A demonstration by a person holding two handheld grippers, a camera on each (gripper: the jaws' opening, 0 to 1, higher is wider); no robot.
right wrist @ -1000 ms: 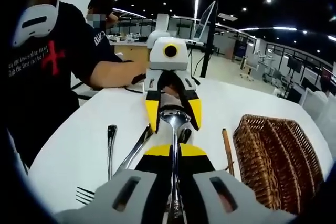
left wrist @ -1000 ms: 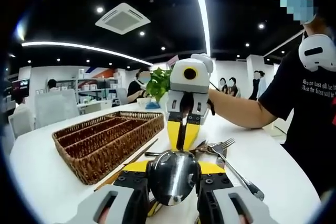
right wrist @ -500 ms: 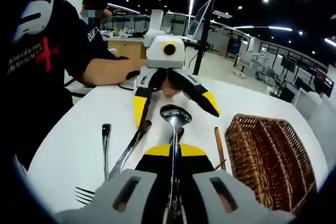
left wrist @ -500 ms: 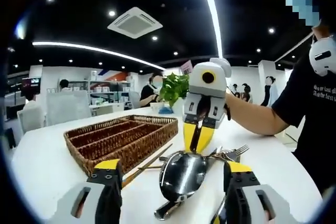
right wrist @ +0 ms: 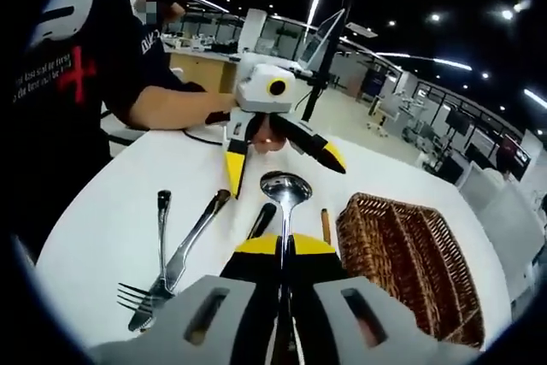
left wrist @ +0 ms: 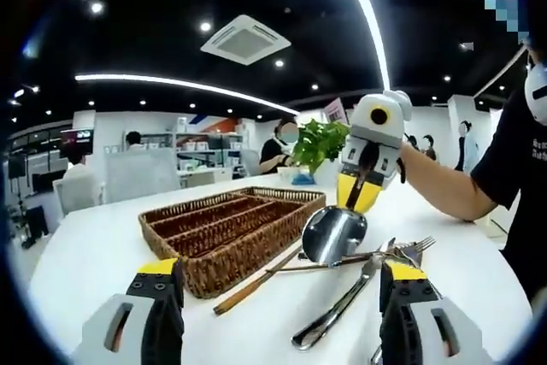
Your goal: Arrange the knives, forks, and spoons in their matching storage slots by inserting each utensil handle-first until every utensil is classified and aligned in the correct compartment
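Spoon (right wrist: 285,190) clamped in my right jaws, bowl held above the tabletop (right wrist: 102,237).
My right gripper (right wrist: 282,250) grips its handle; my left gripper (left wrist: 273,309) stands spread wide, holding nothing. The wicker tray (left wrist: 226,224) sits beside a chopstick (left wrist: 256,279), with a knife (right wrist: 192,232) and fork (right wrist: 154,254) nearby.

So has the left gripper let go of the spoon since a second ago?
Yes. In the right gripper view the left gripper, shut on the spoon a second ago, now stands open and back from the bowl, nearer the person than the wicker tray.
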